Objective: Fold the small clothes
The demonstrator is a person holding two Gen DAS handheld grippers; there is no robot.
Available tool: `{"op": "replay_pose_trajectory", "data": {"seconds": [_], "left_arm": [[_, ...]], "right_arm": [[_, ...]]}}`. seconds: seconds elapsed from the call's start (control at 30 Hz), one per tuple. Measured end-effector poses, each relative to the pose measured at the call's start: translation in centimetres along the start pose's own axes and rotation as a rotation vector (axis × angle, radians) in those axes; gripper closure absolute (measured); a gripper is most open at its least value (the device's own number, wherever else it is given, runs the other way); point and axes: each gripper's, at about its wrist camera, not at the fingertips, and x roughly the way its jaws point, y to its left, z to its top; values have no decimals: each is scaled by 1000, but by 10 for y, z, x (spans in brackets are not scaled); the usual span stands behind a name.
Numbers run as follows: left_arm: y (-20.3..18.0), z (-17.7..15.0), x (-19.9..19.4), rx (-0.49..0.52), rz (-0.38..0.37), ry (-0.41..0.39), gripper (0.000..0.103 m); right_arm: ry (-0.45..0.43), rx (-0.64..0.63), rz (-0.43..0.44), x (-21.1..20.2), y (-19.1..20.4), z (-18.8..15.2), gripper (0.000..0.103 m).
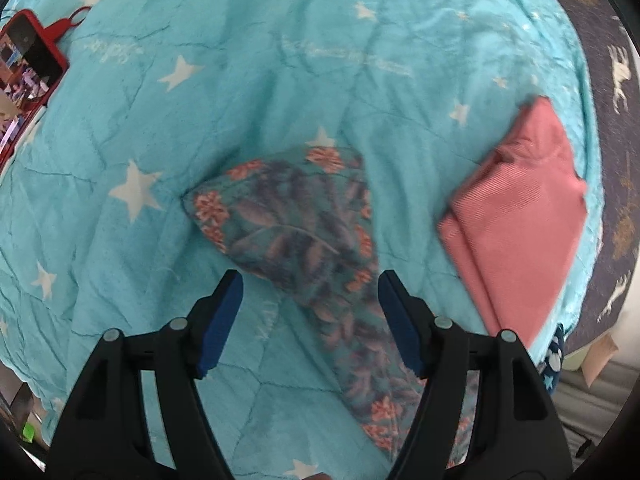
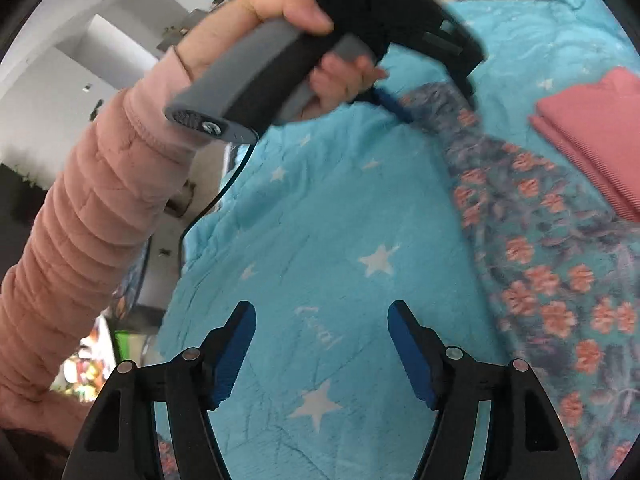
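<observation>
A floral teal garment (image 1: 304, 224) with pink flowers lies on the turquoise star blanket (image 1: 120, 240), one corner pointing away from me. My left gripper (image 1: 310, 280) is open above its near part, jaws wide, nothing between them. In the right wrist view the same garment (image 2: 552, 272) spreads along the right side. My right gripper (image 2: 322, 308) is open and empty over bare blanket (image 2: 320, 220), left of the garment. The left gripper (image 2: 432, 108) shows there too, held by a hand (image 2: 280, 12) in a pink sleeve, its fingers at the garment's far corner.
A folded pink garment (image 1: 520, 216) lies to the right near the blanket's edge, also in the right wrist view (image 2: 596, 132). A red-cased phone (image 1: 28, 60) lies at far left. A dark patterned cover (image 1: 616, 80) borders the blanket on the right.
</observation>
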Motion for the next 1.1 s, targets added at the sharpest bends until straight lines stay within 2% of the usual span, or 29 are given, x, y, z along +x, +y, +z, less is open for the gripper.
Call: {"op": "replay_pose_trajectory", "data": {"seconds": [0.07, 0.1, 0.13, 0.17, 0.2, 0.23, 0.3, 0.4, 0.47, 0.5, 0.57, 0.63, 0.77, 0.9, 1.0, 1.1], "left_arm": [[0, 3, 5, -8, 19, -3, 32], [-2, 5, 8, -6, 27, -5, 32], [-3, 7, 10, -2, 33, -7, 33], [-5, 8, 12, 4, 35, -11, 42], [-8, 8, 14, 15, 39, -21, 62], [-11, 9, 14, 21, 42, -28, 69], [-17, 6, 12, 41, 49, -51, 82], [-34, 1, 3, 91, 38, -86, 86], [-44, -4, -12, 126, 2, -113, 87], [-49, -7, -19, 145, -18, -122, 88], [-64, -16, -37, 200, -53, -145, 89], [-86, -29, -54, 279, -64, -163, 89], [-139, -70, -82, 495, -82, -224, 90], [-205, -143, -96, 746, -124, -259, 90], [-251, -196, -92, 931, -157, -267, 91], [-297, -278, -74, 1155, -192, -251, 91]], "right_arm": [[-53, 29, -55, -10, -9, 5, 32], [-69, 46, -114, -15, -12, 6, 34], [-76, 62, -209, -18, -16, 10, 37], [-78, 61, -314, -18, -19, 14, 40], [-73, 47, -378, -15, -19, 16, 50], [-48, 32, -426, -6, -21, 20, 57], [-4, 31, -422, 13, -24, 26, 61], [-19, 29, -457, 34, -26, 39, 61], [-47, 102, -462, 46, -41, 50, 75], [-60, 148, -450, 50, -46, 54, 98], [-84, 240, -409, 51, -56, 58, 100], [-142, 261, -388, 38, -55, 53, 100], [-296, 306, -423, -21, -48, 22, 100], [-461, 452, -448, -90, -40, -27, 100], [-594, 580, -524, -134, -32, -87, 99], [-671, 733, -513, -158, -28, -165, 97]]}}
